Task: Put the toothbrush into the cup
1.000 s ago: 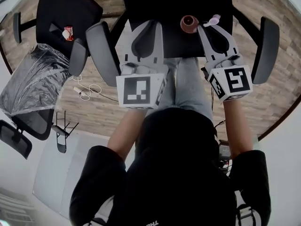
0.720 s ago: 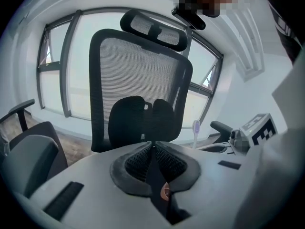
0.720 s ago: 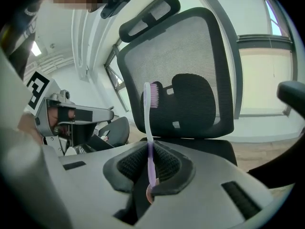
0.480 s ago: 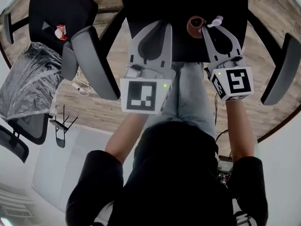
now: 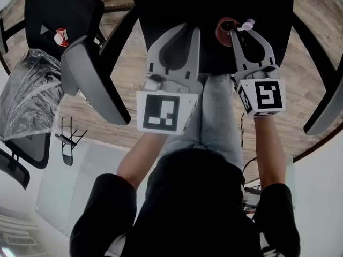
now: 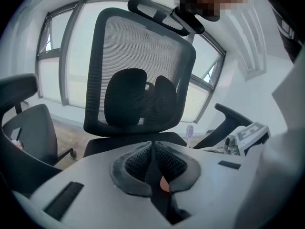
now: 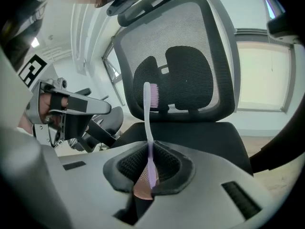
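Note:
A brown cup (image 5: pixel 223 31) stands on the black seat (image 5: pixel 177 4) of an office chair in front of me. My right gripper (image 5: pixel 239 32) is shut on a white toothbrush (image 5: pixel 246 24) with a pale purple head, right beside the cup's rim. In the right gripper view the toothbrush (image 7: pixel 148 113) stands upright out of the shut gripper (image 7: pixel 150 149), and the cup (image 7: pixel 141 189) shows just below the jaws. My left gripper (image 5: pixel 187 28) hovers over the seat left of the cup, shut with nothing in it (image 6: pixel 153 149). The brush head (image 6: pixel 189 131) shows at its right.
The chair's mesh backrest (image 7: pixel 183 63) rises behind the seat, with a grey armrest (image 5: pixel 88 79) at the left. Another black chair (image 5: pixel 59 9) holds a small red box (image 5: pixel 61 36). A plastic-wrapped chair (image 5: pixel 29 98) sits on the wooden floor (image 5: pixel 128 68).
The right gripper with the toothbrush has come closer to the cup and now overlaps its rim in the head view. The left gripper has edged forward over the seat.

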### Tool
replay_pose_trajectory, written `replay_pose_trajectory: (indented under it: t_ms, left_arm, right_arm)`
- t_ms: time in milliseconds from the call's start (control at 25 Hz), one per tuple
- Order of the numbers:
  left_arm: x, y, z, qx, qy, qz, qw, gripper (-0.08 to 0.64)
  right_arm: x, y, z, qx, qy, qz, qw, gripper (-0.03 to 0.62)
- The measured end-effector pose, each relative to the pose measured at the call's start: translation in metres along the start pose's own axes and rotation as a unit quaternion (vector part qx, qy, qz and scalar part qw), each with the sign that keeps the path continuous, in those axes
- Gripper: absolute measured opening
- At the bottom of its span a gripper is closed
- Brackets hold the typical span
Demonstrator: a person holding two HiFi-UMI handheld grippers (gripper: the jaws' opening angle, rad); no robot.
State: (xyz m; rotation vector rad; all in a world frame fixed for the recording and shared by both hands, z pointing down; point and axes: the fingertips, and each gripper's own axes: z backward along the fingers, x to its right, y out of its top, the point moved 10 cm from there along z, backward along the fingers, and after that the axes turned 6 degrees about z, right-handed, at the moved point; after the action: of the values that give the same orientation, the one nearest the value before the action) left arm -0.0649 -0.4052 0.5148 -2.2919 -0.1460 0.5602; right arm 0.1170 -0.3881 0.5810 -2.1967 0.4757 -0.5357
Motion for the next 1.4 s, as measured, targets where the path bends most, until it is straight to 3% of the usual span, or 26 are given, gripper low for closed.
replay_pose_trajectory:
  t_ms: [360, 760, 1400]
  left_arm:
    - [0.001, -0.018, -0.007, -0.016, -0.002, 0.001, 0.9999, 0.040]
    - [0.004, -0.029, -0.008, -0.026, -0.007, 0.002, 0.9996, 0.040]
    - [-0.001, -0.037, -0.008, -0.036, -0.008, 0.002, 0.9993, 0.040]
  right_arm:
    - [0.000, -0.026, -0.010, -0.015, -0.001, 0.007, 1.000, 0.044]
    - [-0.012, -0.031, -0.018, -0.015, -0.004, 0.072, 0.997, 0.044]
    - [-0.016, -0.030, -0.020, -0.003, -0.016, 0.066, 0.998, 0.044]
